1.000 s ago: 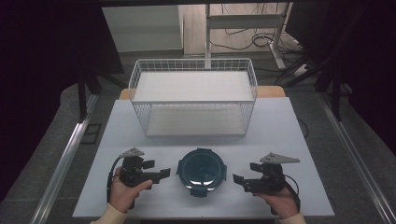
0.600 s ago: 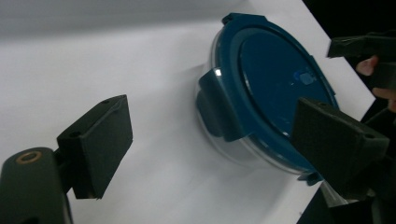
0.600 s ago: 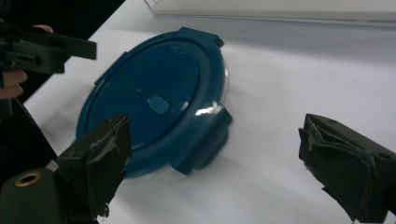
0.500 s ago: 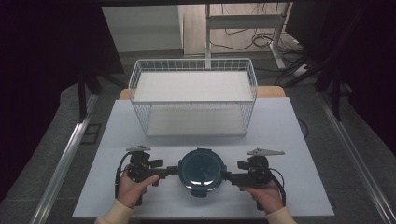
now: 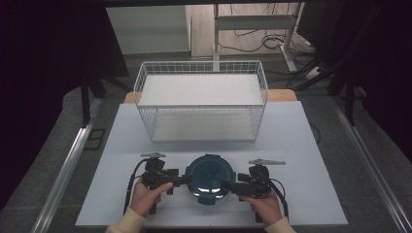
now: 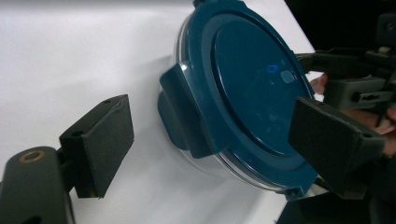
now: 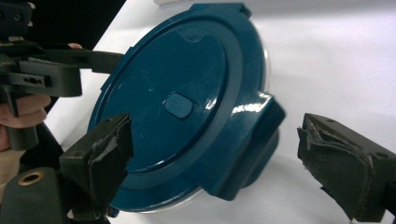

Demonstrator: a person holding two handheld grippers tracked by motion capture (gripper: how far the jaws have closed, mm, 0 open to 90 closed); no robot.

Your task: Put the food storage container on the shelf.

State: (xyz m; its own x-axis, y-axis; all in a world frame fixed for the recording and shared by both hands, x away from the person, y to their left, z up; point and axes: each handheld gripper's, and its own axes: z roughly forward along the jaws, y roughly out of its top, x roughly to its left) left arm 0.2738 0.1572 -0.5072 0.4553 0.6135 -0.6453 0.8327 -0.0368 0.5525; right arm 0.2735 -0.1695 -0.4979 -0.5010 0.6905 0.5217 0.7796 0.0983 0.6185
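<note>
A round clear container [image 5: 210,175] with a dark blue clip-on lid sits near the front of the white table [image 5: 301,145]. My left gripper [image 5: 186,180] is at its left side and my right gripper [image 5: 226,185] at its right, each held by a hand. In the left gripper view the left gripper [image 6: 210,137] stands open, its jaws either side of a blue side latch [image 6: 182,116]. In the right gripper view the right gripper [image 7: 219,151] is open around the opposite latch [image 7: 252,135]. Neither pair of jaws presses on the container.
A white wire basket [image 5: 201,108] stands behind the container at mid-table, empty, with a white floor. Bare table lies left and right of the hands. Dark floor, table legs and cables lie beyond the far edge.
Both grippers have moved inward from the table's sides to the container. Their open jaws now straddle its left and right latches. The container has not moved.
</note>
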